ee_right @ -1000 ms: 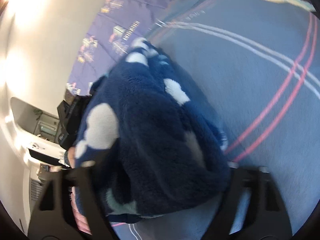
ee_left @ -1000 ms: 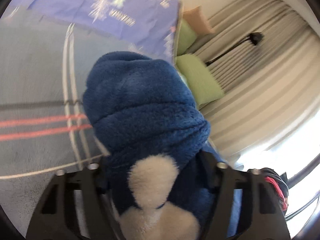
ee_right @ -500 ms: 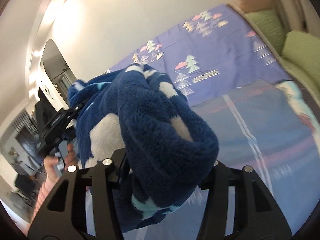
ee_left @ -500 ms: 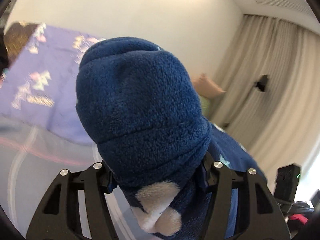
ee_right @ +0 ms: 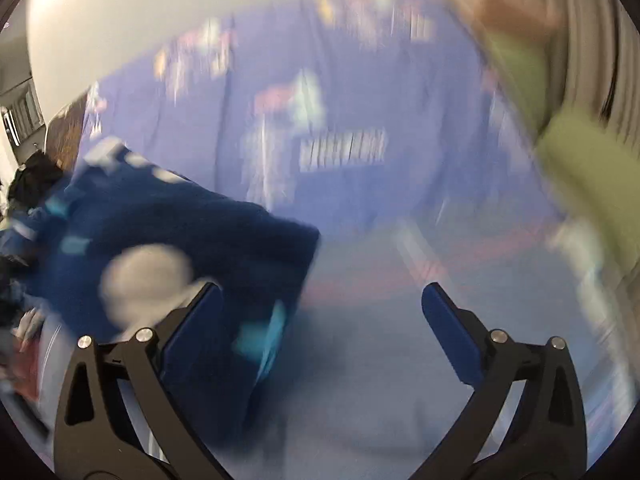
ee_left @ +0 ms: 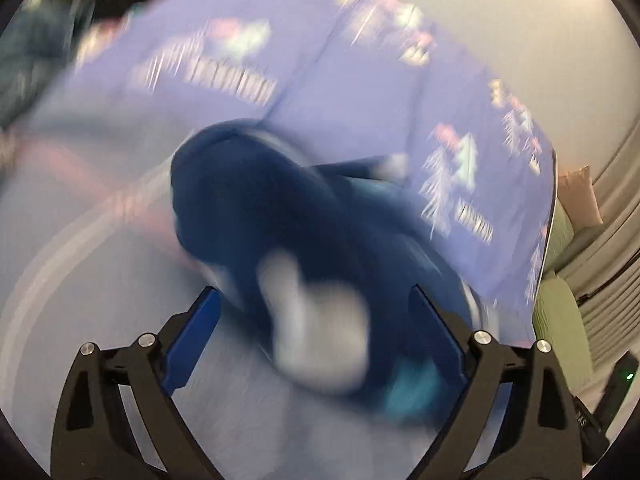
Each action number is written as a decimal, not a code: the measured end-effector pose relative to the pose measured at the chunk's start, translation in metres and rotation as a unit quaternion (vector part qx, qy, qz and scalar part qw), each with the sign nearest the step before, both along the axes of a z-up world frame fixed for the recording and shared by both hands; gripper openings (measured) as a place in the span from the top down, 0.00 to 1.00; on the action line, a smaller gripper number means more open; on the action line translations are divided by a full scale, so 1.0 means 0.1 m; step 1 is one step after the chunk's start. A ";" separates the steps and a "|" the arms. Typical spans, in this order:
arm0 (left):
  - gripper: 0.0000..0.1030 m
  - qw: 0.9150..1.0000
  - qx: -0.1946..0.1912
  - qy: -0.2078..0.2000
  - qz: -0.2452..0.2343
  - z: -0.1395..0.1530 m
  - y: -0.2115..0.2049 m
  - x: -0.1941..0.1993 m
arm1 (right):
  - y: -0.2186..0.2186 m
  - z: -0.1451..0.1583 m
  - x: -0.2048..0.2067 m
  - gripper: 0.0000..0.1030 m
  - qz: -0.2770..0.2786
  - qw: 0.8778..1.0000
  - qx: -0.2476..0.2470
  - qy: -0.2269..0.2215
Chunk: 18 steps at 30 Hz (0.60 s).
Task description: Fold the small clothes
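A dark blue fleece garment with white patches (ee_left: 304, 232) lies on the grey-blue bed cover, blurred by motion. My left gripper (ee_left: 316, 328) is open, its blue pads spread wide on either side of the garment's near end. In the right wrist view the same garment (ee_right: 168, 240) lies at the left, over the left finger. My right gripper (ee_right: 320, 320) is open and holds nothing; bare bed cover shows between its pads.
A purple printed sheet (ee_left: 360, 80) covers the far part of the bed. Green pillows (ee_right: 580, 160) and an orange pillow lie at the right by the curtains. A white wall stands behind. Dark objects sit at the far left edge (ee_right: 32, 176).
Both grippers have opened and let go of the blue garment, which now rests on the bed. Both cameras have swung down from the wall toward the bed.
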<state>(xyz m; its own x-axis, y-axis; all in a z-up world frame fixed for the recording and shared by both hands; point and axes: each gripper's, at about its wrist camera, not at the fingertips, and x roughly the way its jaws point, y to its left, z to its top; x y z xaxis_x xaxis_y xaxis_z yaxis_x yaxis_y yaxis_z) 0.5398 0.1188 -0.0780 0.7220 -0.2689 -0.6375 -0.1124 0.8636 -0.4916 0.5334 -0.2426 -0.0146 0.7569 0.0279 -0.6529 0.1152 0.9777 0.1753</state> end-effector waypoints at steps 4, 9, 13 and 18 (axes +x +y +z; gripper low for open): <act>0.12 0.995 -0.072 -0.052 -0.047 -0.01 0.06 -0.43 | -0.03 -0.71 -0.37 0.03 0.028 0.996 0.077 0.043; 0.12 0.992 0.007 -0.029 -0.124 0.04 -0.22 -0.93 | -0.12 -0.61 -1.14 0.04 0.046 0.991 0.126 -0.009; 0.08 0.985 -0.027 -0.035 -0.166 0.04 -0.30 -1.64 | 0.04 -0.43 -1.94 0.04 0.084 0.991 0.100 -0.020; 0.06 0.981 0.057 -0.067 -0.173 0.23 -0.51 -2.57 | 0.29 -0.23 -2.94 0.03 0.093 0.994 0.031 -0.044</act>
<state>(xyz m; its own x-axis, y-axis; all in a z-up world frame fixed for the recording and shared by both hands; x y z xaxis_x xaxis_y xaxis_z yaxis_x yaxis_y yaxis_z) 0.2830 0.0679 -0.0554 0.6789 -0.4455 -0.5836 0.2568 0.8887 -0.3797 0.2390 -0.2135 -0.0377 0.7885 0.2116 -0.5775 -0.0852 0.9675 0.2380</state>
